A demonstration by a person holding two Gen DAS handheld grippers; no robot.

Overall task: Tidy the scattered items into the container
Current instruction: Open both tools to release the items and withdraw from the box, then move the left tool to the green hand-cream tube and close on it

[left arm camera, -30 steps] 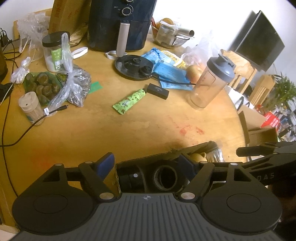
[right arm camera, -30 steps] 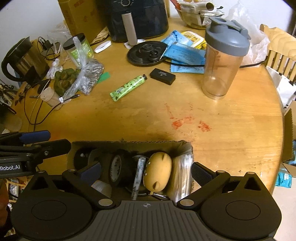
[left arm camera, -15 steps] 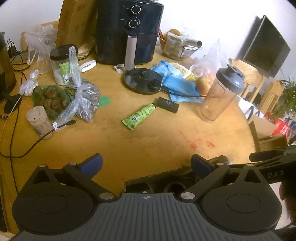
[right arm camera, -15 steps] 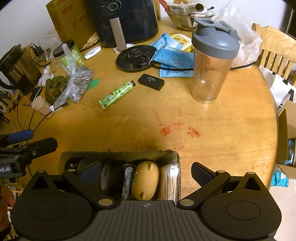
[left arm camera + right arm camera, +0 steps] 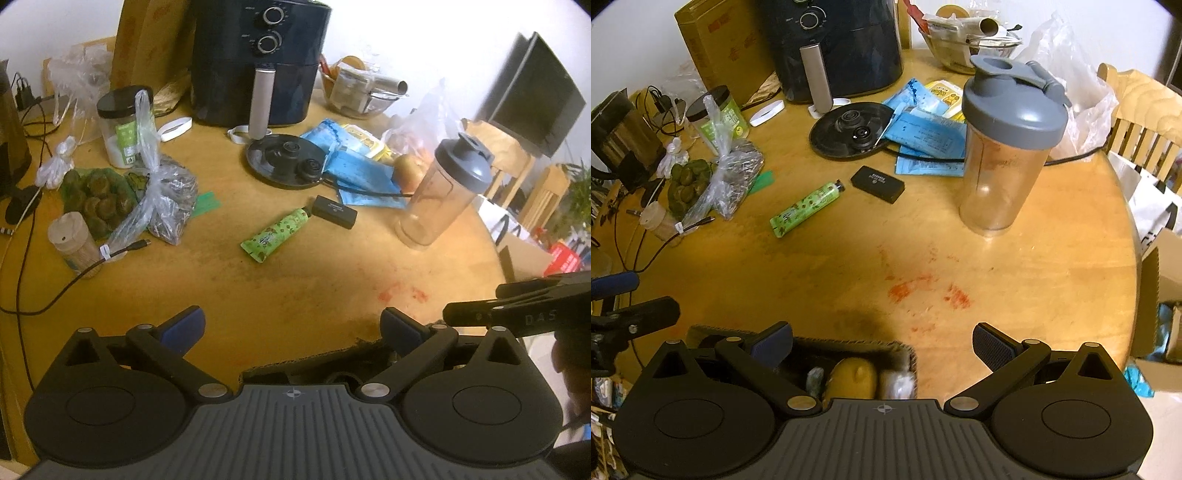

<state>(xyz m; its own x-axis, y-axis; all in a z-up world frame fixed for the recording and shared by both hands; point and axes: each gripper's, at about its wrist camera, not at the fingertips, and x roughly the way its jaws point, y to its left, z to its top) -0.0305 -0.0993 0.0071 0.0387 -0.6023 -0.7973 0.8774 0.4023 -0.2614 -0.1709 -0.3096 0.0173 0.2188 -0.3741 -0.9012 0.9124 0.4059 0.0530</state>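
While your left gripper [image 5: 291,326] and right gripper [image 5: 882,345] are gaping empty, the brown cardboard box [image 5: 849,347] is sitting beneath them, the green printed tube [image 5: 805,205] lying well ahead, box contents mostly hiding.

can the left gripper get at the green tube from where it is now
Probably yes: the left gripper is open and empty, and only bare table lies between it and the green tube.

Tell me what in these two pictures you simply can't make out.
- Cardboard box: in both views the camera's own gripper body covers most of it; only a yellowish rounded item and scraps beside it show.
- Green tube: its print is too small to read.
- Black case: lettering too small.
- Kettle: cut off by the left edge in the right wrist view.
- Glass bowl: contents jumbled, unclear.
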